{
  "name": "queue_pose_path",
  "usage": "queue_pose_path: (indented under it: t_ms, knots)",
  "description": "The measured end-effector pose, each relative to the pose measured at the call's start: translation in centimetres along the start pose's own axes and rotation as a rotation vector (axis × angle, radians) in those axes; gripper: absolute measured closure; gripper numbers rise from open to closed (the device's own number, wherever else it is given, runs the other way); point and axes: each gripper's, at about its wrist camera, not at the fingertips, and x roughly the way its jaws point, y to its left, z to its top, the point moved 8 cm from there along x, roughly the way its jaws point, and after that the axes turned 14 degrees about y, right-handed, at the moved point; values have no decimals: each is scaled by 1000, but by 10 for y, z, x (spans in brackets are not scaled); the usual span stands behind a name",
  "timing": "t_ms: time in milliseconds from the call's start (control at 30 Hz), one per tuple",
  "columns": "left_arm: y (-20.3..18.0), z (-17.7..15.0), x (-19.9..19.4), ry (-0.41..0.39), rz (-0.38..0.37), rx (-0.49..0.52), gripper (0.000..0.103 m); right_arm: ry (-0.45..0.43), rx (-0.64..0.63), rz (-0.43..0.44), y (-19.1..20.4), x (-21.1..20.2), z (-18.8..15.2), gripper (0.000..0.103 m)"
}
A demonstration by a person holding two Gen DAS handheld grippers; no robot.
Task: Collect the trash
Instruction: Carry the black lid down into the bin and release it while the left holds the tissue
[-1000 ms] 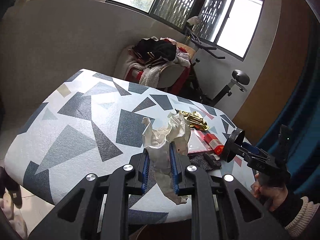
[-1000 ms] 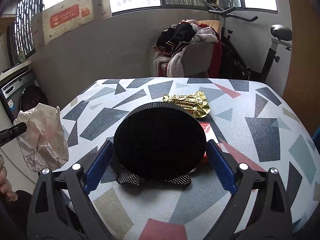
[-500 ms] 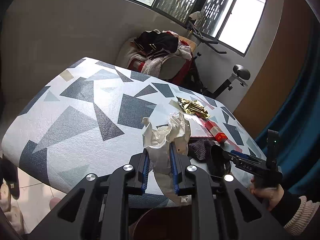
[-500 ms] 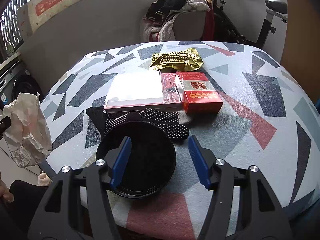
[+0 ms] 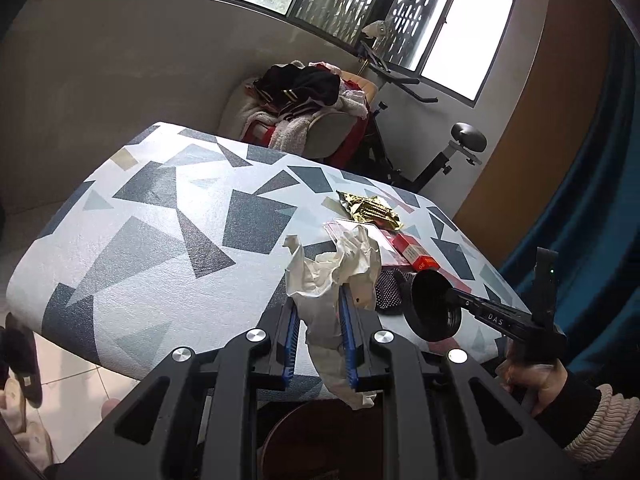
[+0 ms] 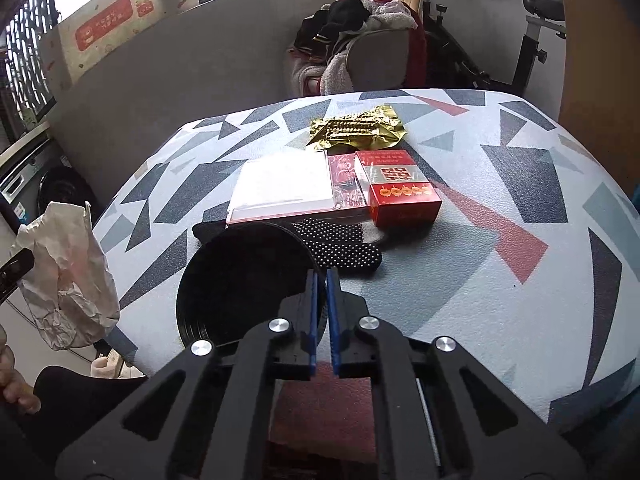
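My left gripper (image 5: 319, 300) is shut on a crumpled white paper bag (image 5: 334, 268) and holds it off the table's near edge; the bag also shows in the right wrist view (image 6: 68, 272). My right gripper (image 6: 322, 276) is shut on the rim of a round black container (image 6: 244, 280), held just above the table's front; the container also shows in the left wrist view (image 5: 434, 306). A gold foil wrapper (image 6: 356, 128) lies further back on the table.
On the patterned table (image 6: 500, 184) lie a red box (image 6: 398, 188), a flat white-and-red packet (image 6: 288, 188) and a black dotted glove (image 6: 340, 244). A chair piled with clothes (image 6: 360, 40) and an exercise bike (image 6: 532, 40) stand behind.
My right gripper closed from wide open onto the black container's rim, and the container dropped lower. My left gripper kept the paper bag and drew back slightly.
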Motion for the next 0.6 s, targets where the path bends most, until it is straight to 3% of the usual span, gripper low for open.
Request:
queue_pose_path:
  t_ms: [233,500,600]
  knots:
    - [-5,-13,-16,-8,-4,6,84,13,-121,-19,31,-23,-41,94]
    - [-10,-27,-19,8,-20,10,84,104,-152,10,46,-19,-91,93]
    - [-13,-30,-18,14,-25,15,84,140,-155,19,50,-13,-101,88]
